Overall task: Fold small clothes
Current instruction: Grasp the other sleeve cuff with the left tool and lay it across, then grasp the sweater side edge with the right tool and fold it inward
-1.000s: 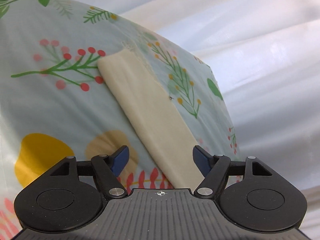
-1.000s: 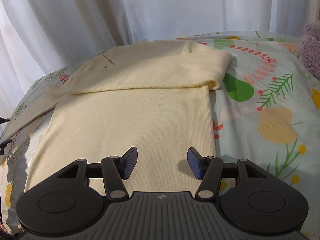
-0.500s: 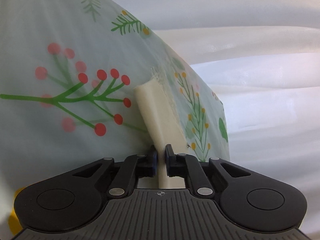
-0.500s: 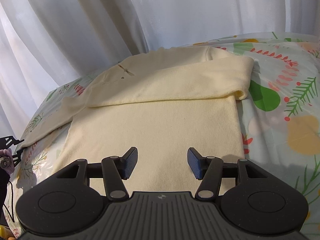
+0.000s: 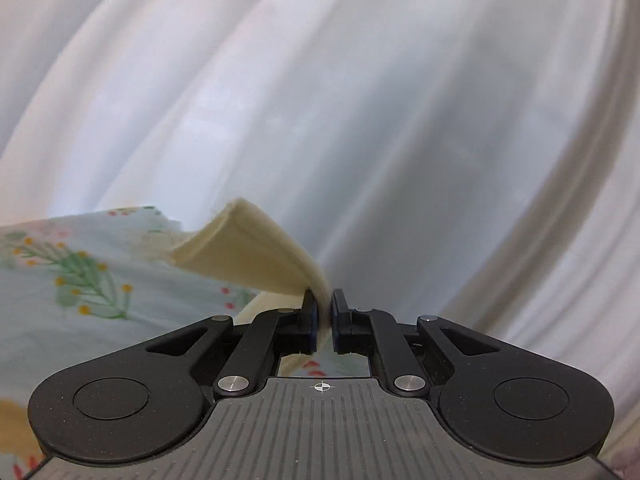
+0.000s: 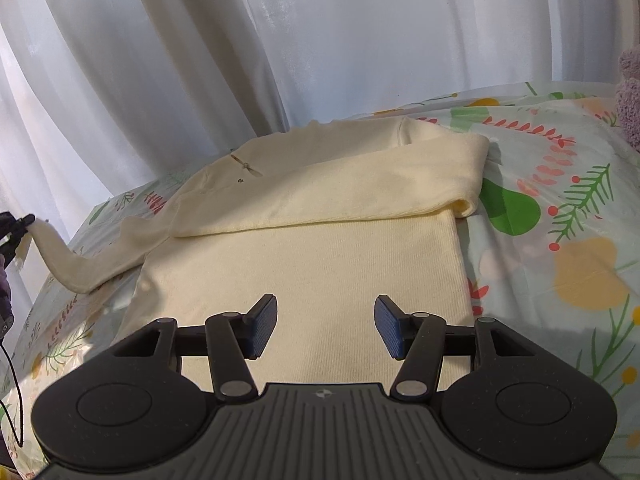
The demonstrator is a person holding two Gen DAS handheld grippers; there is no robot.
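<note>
A small cream long-sleeved top (image 6: 320,248) lies flat on a floral sheet (image 6: 568,216), one sleeve folded across its chest. My left gripper (image 5: 324,312) is shut on the end of the other sleeve (image 5: 248,256), which is lifted off the sheet with its cuff curling forward. In the right wrist view that sleeve (image 6: 76,260) rises from the sheet toward the left gripper (image 6: 18,226) at the far left edge. My right gripper (image 6: 324,326) hovers open over the lower body of the top, nothing between its fingers.
White curtains (image 6: 200,52) hang close behind the bed and fill most of the left wrist view (image 5: 400,120). A fuzzy purple item (image 6: 630,96) sits at the far right edge. The sheet's left edge (image 6: 44,320) drops off near the lifted sleeve.
The left gripper closed on the sleeve end, then rose and rolled, lifting the sleeve off the sheet so curtains now fill its view. The right gripper barely moved.
</note>
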